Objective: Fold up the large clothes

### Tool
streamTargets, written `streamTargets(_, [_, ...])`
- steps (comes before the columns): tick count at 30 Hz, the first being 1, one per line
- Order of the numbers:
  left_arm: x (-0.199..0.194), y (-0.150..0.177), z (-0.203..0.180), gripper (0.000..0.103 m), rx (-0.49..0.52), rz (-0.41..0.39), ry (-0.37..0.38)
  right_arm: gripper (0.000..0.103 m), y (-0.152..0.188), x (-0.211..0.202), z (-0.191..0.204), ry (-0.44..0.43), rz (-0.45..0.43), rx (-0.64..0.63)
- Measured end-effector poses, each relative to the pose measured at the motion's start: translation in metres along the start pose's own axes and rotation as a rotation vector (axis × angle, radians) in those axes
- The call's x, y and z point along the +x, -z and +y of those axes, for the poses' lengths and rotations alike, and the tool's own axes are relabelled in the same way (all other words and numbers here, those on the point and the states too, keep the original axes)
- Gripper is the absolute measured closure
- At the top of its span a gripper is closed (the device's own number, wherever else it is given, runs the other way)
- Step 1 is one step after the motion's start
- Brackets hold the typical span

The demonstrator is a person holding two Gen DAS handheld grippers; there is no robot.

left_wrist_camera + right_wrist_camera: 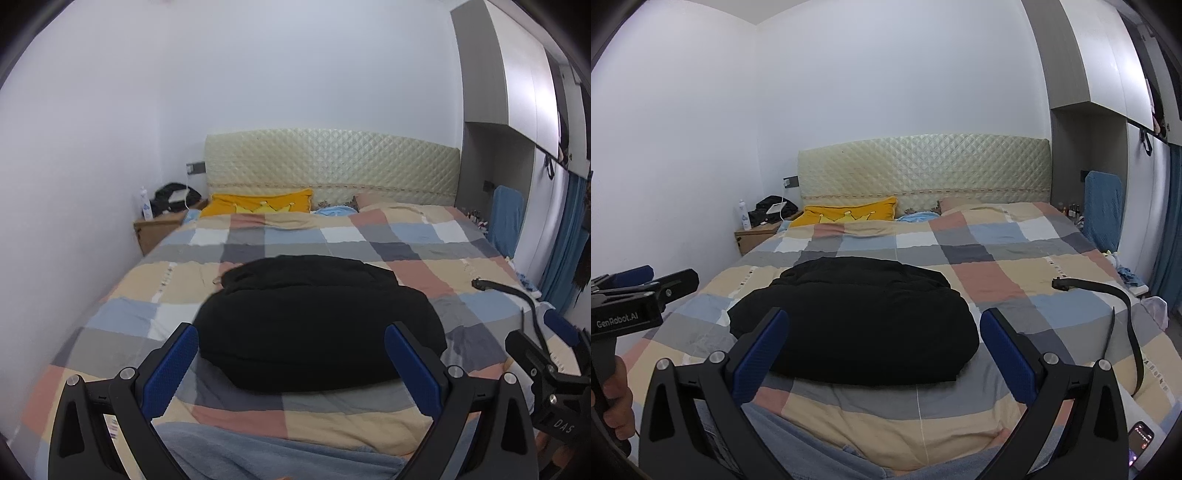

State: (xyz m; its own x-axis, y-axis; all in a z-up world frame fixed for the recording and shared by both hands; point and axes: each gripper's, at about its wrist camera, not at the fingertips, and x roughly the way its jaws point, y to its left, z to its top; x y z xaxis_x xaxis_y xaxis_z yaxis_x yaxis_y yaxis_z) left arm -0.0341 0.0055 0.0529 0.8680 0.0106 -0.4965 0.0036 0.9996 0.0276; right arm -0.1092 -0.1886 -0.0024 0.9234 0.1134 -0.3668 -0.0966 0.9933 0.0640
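Note:
A black padded garment (314,325) lies folded in a thick bundle on the checked bed cover (424,280). It also shows in the right wrist view (857,325). My left gripper (291,343) is open and empty, held above the near edge of the bundle. My right gripper (884,328) is open and empty, also just short of the bundle. The right gripper shows at the right edge of the left wrist view (554,354). The left gripper shows at the left edge of the right wrist view (642,288).
A black belt (1123,310) lies on the cover to the right. A phone (1141,443) lies at the near right corner. A yellow pillow (849,214) leans on the headboard (923,170). A nightstand (757,236) stands at the left, a wardrobe (1108,55) at the right.

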Motion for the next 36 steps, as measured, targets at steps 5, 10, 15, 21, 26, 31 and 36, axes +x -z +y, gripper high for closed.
streamTargets(5, [-0.01, -0.002, -0.001, 0.001, 0.001, -0.021, 0.016, 0.0, 0.0, -0.002, 0.002, -0.006, -0.002, -0.011])
streamTargets(10, [-0.012, -0.004, 0.007, 0.001, -0.034, -0.032, 0.004, 0.0, -0.002, -0.005, 0.007, -0.018, -0.007, -0.018])
streamTargets(15, [-0.009, -0.004, 0.015, 0.001, -0.076, -0.019, 0.016, 0.0, -0.003, -0.009, 0.009, -0.016, -0.017, -0.023])
streamTargets(21, [-0.008, -0.004, 0.011, 0.001, -0.058, -0.014, 0.018, 0.0, -0.002, -0.01, 0.012, -0.017, -0.018, -0.023])
streamTargets(26, [-0.009, -0.002, 0.009, 0.001, -0.051, -0.015, 0.018, 0.0, -0.001, -0.01, 0.012, -0.019, -0.013, -0.021])
streamTargets(31, [-0.009, -0.002, 0.006, 0.001, -0.045, -0.011, 0.02, 0.0, -0.001, -0.007, 0.012, -0.023, -0.008, -0.017])
streamTargets(36, [-0.008, -0.002, 0.002, 0.001, -0.043, -0.011, 0.023, 0.0, -0.001, -0.004, 0.012, -0.022, -0.003, -0.012])
